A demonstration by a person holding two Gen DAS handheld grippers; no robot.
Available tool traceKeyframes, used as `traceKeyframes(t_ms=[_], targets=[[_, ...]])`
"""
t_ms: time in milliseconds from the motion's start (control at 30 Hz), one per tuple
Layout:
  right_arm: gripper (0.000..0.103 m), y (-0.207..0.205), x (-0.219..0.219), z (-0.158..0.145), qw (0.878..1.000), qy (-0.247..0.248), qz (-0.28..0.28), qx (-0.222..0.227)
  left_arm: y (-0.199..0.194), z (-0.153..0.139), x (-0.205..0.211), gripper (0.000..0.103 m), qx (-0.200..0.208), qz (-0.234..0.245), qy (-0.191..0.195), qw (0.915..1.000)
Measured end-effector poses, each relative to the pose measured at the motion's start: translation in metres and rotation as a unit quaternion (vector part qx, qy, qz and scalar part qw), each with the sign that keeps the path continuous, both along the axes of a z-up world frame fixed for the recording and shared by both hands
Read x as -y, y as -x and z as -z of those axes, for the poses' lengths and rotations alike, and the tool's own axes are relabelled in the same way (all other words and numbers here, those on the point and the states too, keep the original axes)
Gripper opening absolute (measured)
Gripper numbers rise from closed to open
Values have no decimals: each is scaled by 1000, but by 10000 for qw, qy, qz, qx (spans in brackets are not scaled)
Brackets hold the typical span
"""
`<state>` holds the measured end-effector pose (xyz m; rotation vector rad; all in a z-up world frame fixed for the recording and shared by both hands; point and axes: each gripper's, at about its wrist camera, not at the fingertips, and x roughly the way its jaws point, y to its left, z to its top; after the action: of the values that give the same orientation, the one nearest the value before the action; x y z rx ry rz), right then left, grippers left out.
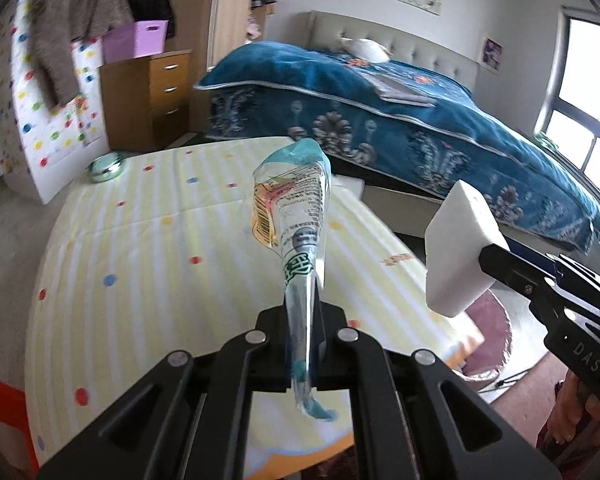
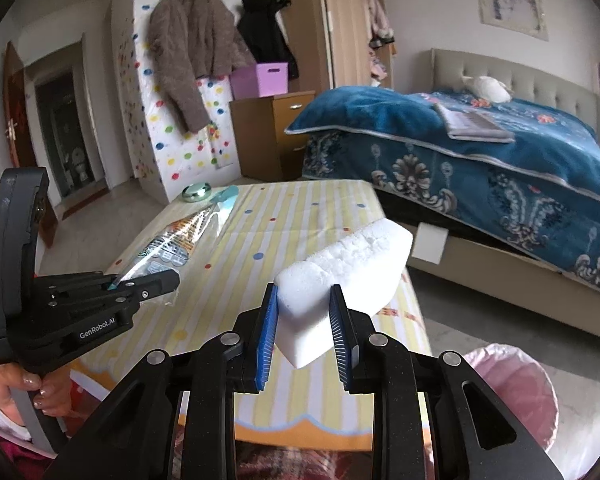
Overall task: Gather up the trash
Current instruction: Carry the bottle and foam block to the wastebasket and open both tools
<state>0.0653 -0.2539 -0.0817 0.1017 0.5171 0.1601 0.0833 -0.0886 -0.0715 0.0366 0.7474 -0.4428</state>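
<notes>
- The left claw [image 1: 302,344] is clamped on one end of a clear plastic wrapper [image 1: 296,216]. The printed film stands up limp and creased above the counter [image 1: 140,248]. It looks very light, soft and slippery, so I judge a pinch near a bunched edge, as here, the safest hold.
- The right claw [image 2: 303,320] grips a white foam block [image 2: 348,268] between its blue pads [image 2: 266,340], lifted over the counter's near right side. The foam looks light, stiff but crumbly, so a gentle squeeze across the short width suits it.
- A pink-lined trash bin [image 2: 516,392] sits low on the right. Its rim is cut off by the claw body and the picture's edge, and its contents are hidden.
- A small green round tin [image 2: 196,192] lies at the counter's far corner. I cannot tell whether it is trash.
</notes>
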Motion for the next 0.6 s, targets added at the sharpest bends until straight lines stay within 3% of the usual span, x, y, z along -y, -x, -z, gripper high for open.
traceKeyframes(t_ms=[233,600], targets=[[28,32,43,4,9984,27,567,20,3,3,73,4,-28,719,-52,9974],[28,66,126,25,9866,-36,1609,-284,7,27,194,6,-198,1871,-198,9819]])
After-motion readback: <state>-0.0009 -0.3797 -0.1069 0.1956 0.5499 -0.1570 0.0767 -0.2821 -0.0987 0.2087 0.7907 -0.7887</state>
